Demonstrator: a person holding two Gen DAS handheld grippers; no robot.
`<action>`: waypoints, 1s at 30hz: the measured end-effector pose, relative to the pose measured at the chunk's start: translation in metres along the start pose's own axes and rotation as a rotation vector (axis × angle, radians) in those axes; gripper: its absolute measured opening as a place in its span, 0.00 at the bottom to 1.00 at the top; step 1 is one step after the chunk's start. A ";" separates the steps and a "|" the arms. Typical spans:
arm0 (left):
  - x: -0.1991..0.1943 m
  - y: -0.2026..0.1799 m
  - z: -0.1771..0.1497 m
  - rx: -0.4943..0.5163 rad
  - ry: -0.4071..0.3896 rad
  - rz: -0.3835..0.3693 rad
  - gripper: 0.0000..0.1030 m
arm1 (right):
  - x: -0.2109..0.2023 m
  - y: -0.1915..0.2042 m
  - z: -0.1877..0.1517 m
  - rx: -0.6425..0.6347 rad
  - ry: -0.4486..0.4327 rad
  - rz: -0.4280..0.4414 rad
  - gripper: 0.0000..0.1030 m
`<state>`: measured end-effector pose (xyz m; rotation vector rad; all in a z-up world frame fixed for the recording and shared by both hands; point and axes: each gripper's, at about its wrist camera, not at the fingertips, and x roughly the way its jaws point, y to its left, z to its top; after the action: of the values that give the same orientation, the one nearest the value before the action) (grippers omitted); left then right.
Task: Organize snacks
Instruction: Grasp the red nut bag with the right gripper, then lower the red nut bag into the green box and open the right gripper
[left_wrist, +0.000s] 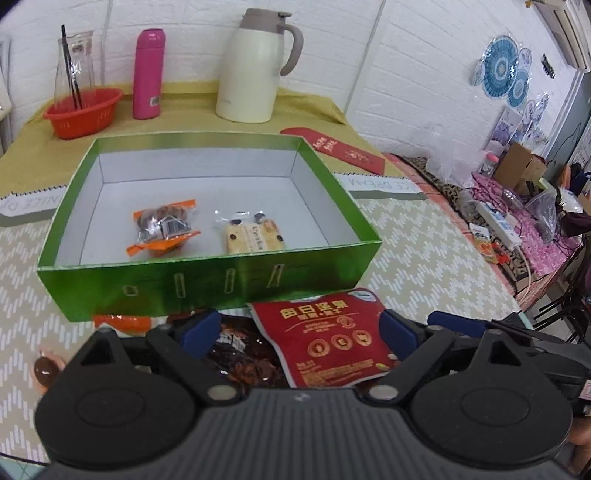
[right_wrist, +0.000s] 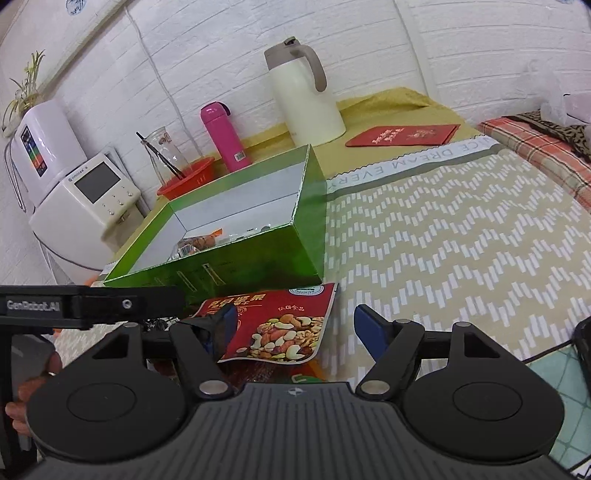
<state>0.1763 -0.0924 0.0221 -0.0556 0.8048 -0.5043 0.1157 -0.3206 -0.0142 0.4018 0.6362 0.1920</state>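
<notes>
We've got both grippers spread wide — left gripper (left_wrist: 299, 332) and right gripper (right_wrist: 293, 328) grasping nothing. The red nut pouch (left_wrist: 325, 339) lies between our fingers, just before the green box (left_wrist: 207, 280) — two snacks (left_wrist: 162, 227) inside.

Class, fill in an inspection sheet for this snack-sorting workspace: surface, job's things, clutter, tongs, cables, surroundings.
Surface: patterned tablecloth over the table.
Job's things: green box holding an orange-wrapped snack and a clear-wrapped cake; red nut packet in front of the box, lying on a dark red packet.
Clutter: cream thermos jug, pink bottle, red basket, red envelope.
Tongs: left tongs open, around the nut packet; right tongs open.
Cables: power strip with leads on the side table.
Surroundings: white brick wall, countertop appliances.
</notes>
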 end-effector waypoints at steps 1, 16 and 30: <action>0.005 0.001 0.000 -0.003 0.017 -0.004 0.84 | 0.003 -0.001 0.000 0.003 0.009 -0.002 1.00; -0.009 -0.012 -0.029 0.071 0.078 -0.144 0.36 | -0.030 -0.009 -0.019 -0.008 0.003 0.066 0.46; 0.016 -0.009 -0.020 0.050 0.088 -0.154 0.37 | -0.023 -0.012 -0.016 -0.014 0.011 0.028 0.49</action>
<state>0.1679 -0.1045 -0.0009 -0.0498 0.8775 -0.6757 0.0886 -0.3332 -0.0189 0.3966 0.6404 0.2258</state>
